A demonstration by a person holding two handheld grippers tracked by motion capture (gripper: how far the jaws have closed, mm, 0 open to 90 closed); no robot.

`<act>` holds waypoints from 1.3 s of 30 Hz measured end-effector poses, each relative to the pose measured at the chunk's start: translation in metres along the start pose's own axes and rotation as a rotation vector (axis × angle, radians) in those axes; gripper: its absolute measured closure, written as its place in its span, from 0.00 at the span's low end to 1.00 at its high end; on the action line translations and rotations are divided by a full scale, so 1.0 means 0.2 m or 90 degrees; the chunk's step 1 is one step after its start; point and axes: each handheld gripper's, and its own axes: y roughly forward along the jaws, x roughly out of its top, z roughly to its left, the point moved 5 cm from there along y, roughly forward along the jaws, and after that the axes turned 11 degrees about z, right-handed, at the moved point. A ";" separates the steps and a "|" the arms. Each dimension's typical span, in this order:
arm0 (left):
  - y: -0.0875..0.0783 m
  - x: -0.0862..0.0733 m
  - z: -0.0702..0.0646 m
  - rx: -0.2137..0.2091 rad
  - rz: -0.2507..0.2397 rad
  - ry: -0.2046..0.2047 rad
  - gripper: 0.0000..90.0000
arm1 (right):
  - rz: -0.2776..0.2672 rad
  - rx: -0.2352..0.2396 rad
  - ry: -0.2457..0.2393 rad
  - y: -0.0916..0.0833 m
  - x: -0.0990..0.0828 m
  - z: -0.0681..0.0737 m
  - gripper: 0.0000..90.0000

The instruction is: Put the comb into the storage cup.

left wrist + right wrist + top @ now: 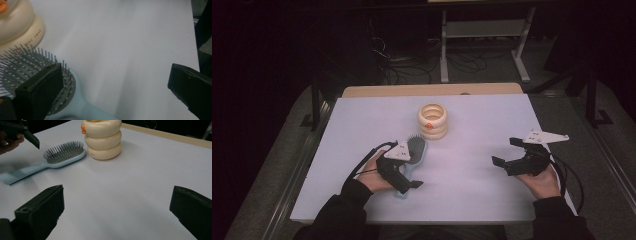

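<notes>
Nearest me, the left gripper [404, 172] hangs over the light blue hairbrush [413, 155], jaws spread wide and gripping nothing. The brush lies flat on the white table [472, 200], bristles up. Off to the right, the right gripper [517, 155] hovers with jaws apart, empty. Farther back stands a cream ringed holder [433, 121], just beyond the brush head.

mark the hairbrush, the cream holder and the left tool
hairbrush [62, 153], right gripper view, bristle pad
cream holder [434, 121], high view, stacked-ring side
left tool [112, 87], left gripper view, gap between open jaws
</notes>
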 end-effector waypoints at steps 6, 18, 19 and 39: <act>0.01 -0.01 -0.02 -0.012 0.017 0.012 0.10 | 0.003 0.002 -0.001 0.00 0.00 0.00 0.00; 0.03 -0.04 -0.04 -0.033 0.062 0.035 0.36 | 0.007 0.004 -0.001 0.01 0.00 0.01 0.00; 0.03 -0.05 -0.04 -0.033 0.066 0.034 0.39 | 0.006 0.005 -0.001 0.00 0.00 0.01 0.00; 0.04 -0.10 -0.07 -0.060 0.123 0.049 1.00 | 0.007 0.007 -0.003 0.01 0.00 0.01 0.00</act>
